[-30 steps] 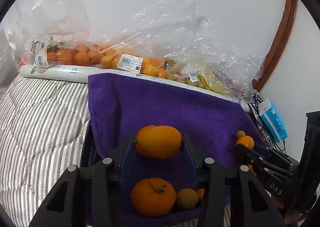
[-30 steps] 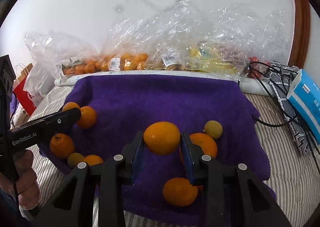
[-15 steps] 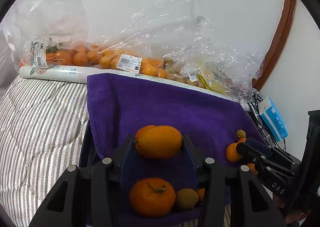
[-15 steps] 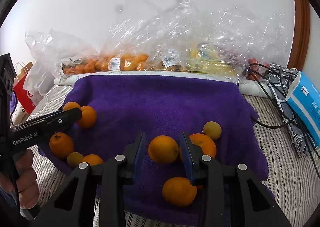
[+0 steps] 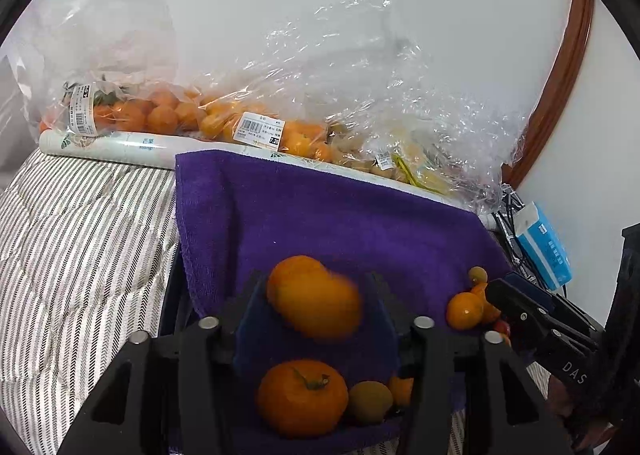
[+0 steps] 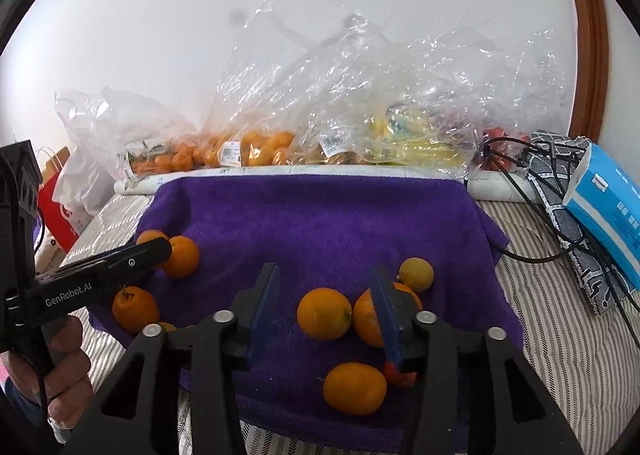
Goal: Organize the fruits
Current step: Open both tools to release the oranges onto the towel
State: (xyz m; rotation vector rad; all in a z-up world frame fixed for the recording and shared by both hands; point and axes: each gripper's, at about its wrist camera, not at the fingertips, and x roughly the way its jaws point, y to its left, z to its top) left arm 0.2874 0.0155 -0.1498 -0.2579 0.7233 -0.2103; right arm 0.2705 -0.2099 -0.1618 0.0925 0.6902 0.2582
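On the purple towel (image 6: 320,223) the oranges sat in two loose groups, one at the left near edge and one at the right, which looked like sorting by kind; the right gripper (image 6: 324,303) was opening, its pads clear of an orange (image 6: 324,313) lying between them on the towel, while the left gripper (image 5: 316,303) was also opening around a blurred orange (image 5: 320,305) that seemed to be slipping free. Near the right group lay a half orange (image 6: 368,317), a small yellow-green fruit (image 6: 416,275) and something small and red, crowding the next pick; bagged fruit (image 6: 256,147) lined the far wall, with a blue box (image 6: 604,207) and cables off to the right.
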